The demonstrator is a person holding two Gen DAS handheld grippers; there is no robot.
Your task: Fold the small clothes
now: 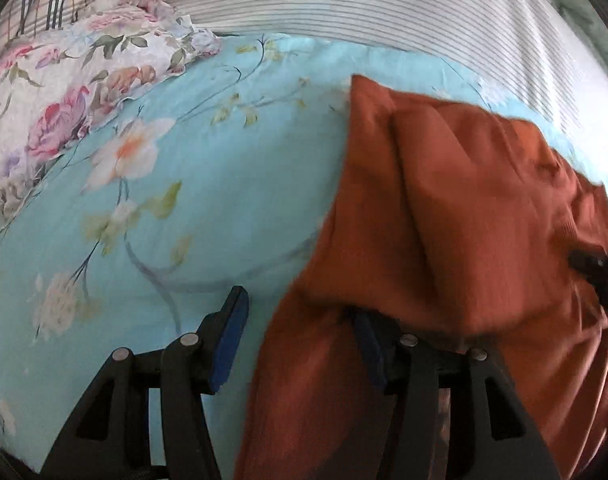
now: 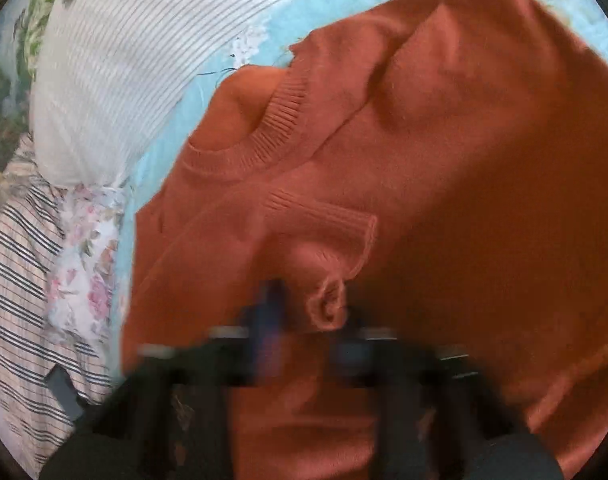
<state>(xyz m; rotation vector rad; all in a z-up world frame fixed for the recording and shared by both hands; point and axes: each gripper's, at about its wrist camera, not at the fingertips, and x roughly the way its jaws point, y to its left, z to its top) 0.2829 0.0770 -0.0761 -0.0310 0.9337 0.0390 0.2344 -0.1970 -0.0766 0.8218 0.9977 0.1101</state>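
Observation:
An orange knit sweater (image 1: 456, 208) lies on a light blue floral bedsheet (image 1: 207, 200). In the left wrist view my left gripper (image 1: 299, 324) stands open, its left finger (image 1: 231, 332) over bare sheet and its right finger partly under a sweater fold. The right gripper's dark tip (image 1: 596, 268) shows at the right edge on the sweater. In the right wrist view the sweater (image 2: 444, 168) fills the frame, ribbed collar at upper left. My right gripper (image 2: 308, 320) is blurred; a ribbed sleeve cuff (image 2: 328, 304) sits bunched between its fingers.
A striped white pillow (image 1: 384, 4) lies across the far side of the bed. A rumpled floral cloth (image 1: 63, 92) and a striped cloth (image 2: 19, 288) lie to the left. A green patterned cloth (image 2: 35, 20) shows at the upper left.

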